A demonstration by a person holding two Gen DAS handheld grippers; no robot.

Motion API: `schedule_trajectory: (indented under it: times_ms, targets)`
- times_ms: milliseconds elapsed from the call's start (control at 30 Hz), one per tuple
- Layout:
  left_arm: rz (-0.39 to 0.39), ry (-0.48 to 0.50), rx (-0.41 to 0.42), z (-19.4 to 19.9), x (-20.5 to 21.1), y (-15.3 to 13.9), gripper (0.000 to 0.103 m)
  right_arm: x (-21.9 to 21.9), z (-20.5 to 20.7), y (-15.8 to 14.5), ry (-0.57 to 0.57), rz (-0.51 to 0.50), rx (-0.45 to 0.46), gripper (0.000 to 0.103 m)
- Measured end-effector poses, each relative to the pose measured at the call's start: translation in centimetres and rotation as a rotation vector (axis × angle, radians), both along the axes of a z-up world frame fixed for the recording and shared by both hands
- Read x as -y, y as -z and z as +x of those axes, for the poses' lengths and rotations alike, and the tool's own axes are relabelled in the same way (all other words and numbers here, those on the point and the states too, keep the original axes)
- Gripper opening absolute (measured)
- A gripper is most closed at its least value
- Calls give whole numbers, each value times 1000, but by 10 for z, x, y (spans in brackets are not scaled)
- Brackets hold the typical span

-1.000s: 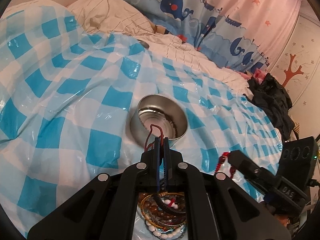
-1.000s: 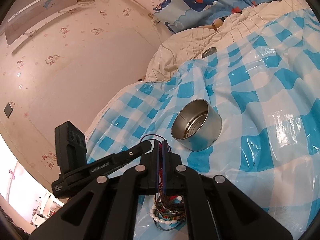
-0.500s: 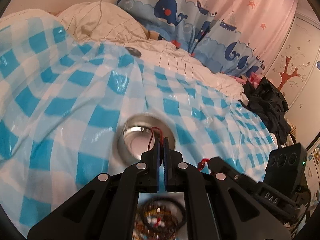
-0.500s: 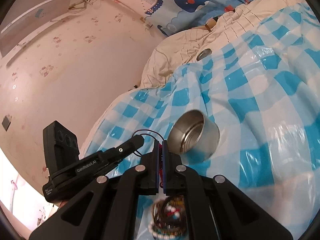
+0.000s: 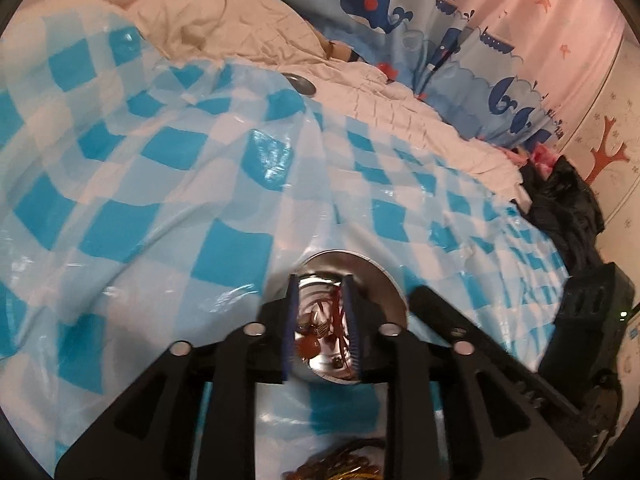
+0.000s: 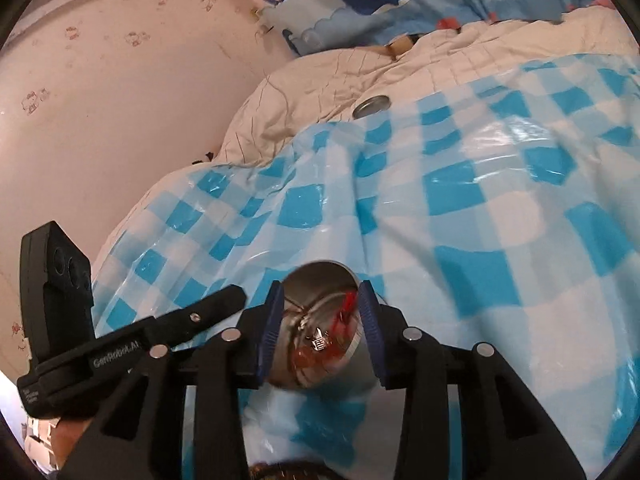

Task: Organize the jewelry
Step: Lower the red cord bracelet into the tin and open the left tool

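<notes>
A round metal tin (image 5: 376,276) stands on the blue checked plastic sheet (image 5: 168,208); it also shows in the right wrist view (image 6: 316,280). A red cord bracelet (image 5: 334,312) with dark beads lies inside it, also seen in the right wrist view (image 6: 344,312). My left gripper (image 5: 320,280) is open right over the tin's mouth. My right gripper (image 6: 320,292) is open over the tin from the other side. A pile of beaded bracelets (image 5: 344,464) lies on the sheet below my grippers.
A metal lid (image 5: 300,82) lies at the far edge of the sheet on cream bedding (image 5: 240,28). A whale-print curtain (image 5: 400,4) hangs behind. Dark clothes (image 5: 564,208) are heaped at the right. A pink wall (image 6: 120,100) stands at the left.
Both grippers moved forward over the tin and opened. The red cord bracelet they held now lies inside the tin.
</notes>
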State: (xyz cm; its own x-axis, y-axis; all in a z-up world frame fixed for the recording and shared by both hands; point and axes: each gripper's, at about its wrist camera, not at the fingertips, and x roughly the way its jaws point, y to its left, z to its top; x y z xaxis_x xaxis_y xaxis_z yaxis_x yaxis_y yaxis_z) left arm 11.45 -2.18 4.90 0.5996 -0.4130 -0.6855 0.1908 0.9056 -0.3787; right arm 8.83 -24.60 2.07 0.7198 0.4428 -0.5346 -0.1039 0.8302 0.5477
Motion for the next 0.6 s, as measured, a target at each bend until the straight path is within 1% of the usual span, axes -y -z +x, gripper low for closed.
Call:
schedule_trajectory:
  times_ms: [33,67,167,200,233,267,300,367,433,500,567,600]
  targets:
    - [28,-7,11,-8,-1,-2,34,1,-6,-2,0,-17,-3,39]
    - [40,-10,17,-12,-3,-3,40,3,-14,-3,1,-36,-7,39]
    - [102,-22,28,-33,-7,-3,50,1,-41,-7,-25,-100,-26,39]
    - [117,-21,27,-40,-8,-3,51,-1,-53,-6,-41,-131,-33,41]
    - [138,-19,22,-48,-10,-1,55,-3,-62,-4,-54,-144,-39,42]
    - [150,-17,17,-54,-11,1,59,-4,-72,0,-69,-154,-50,45]
    - [159,-17,12,-60,-13,3,61,-5,-81,4,-78,-156,-65,47]
    - [162,-30,-1,-74,-19,8,67,-5,-90,14,-76,-147,-98,48]
    - [139,-34,-21,-79,-22,12,68,-4,-93,19,-71,-125,-119,48]
    - [120,3,-40,-80,-20,14,68,-6,-90,24,-71,-113,-138,48]
    - [133,28,-39,-84,-16,15,68,-8,-90,25,-68,-120,-143,48]
    - [140,41,-37,-86,-14,15,68,-10,-89,25,-67,-127,-142,50]
